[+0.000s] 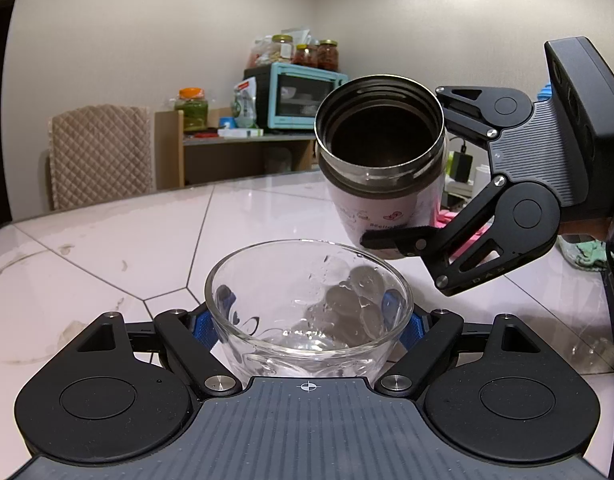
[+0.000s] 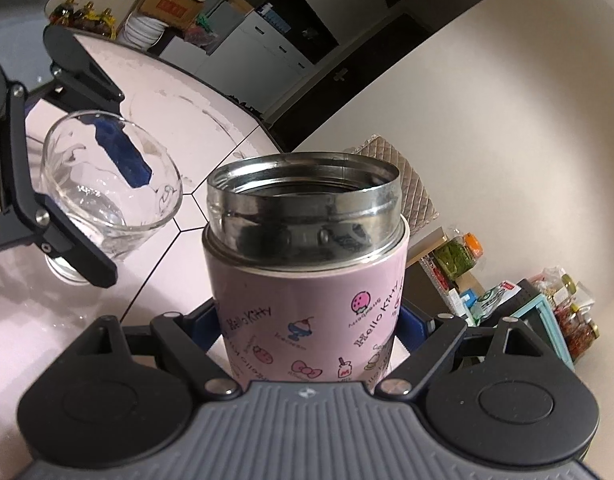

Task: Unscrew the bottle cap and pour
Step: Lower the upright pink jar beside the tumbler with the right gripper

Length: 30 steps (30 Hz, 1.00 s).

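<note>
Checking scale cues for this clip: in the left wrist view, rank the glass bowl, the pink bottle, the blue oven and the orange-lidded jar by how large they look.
1. glass bowl and pink bottle: similar, both near the camera, so unranked.
2. blue oven, far back.
3. orange-lidded jar, smallest.

A white marble-look table is crossed by dark seams. Behind it, a quilted beige chair back is seen beside a wooden shelf, on which a turquoise toaster oven is set (jars are stacked on top). An orange-lidded jar is placed at the shelf's left end.
</note>
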Tool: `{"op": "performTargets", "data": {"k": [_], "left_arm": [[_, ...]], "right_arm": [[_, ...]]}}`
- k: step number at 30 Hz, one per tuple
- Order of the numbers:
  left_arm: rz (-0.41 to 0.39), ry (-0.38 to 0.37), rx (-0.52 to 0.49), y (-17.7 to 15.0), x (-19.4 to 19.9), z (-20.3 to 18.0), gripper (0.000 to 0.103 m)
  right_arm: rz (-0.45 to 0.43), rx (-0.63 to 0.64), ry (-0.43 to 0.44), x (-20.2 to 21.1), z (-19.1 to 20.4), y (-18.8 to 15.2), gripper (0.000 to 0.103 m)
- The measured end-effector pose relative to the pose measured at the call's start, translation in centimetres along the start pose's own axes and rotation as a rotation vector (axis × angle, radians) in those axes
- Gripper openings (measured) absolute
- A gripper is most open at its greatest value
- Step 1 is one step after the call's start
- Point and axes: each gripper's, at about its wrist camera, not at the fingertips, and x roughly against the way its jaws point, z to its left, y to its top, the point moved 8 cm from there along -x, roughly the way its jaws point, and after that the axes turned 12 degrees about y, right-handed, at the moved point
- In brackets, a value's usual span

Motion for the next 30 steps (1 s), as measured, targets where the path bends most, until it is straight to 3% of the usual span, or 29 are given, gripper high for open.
{"op": "performTargets", "data": {"k": [30], "left_arm": [[-0.001, 0.004, -0.002, -0.1, 0.1, 0.0, 0.087]], "right_arm": [[-0.055, -0.300, 0.114, -2.1, -3.3, 0.3, 0.088]]}}
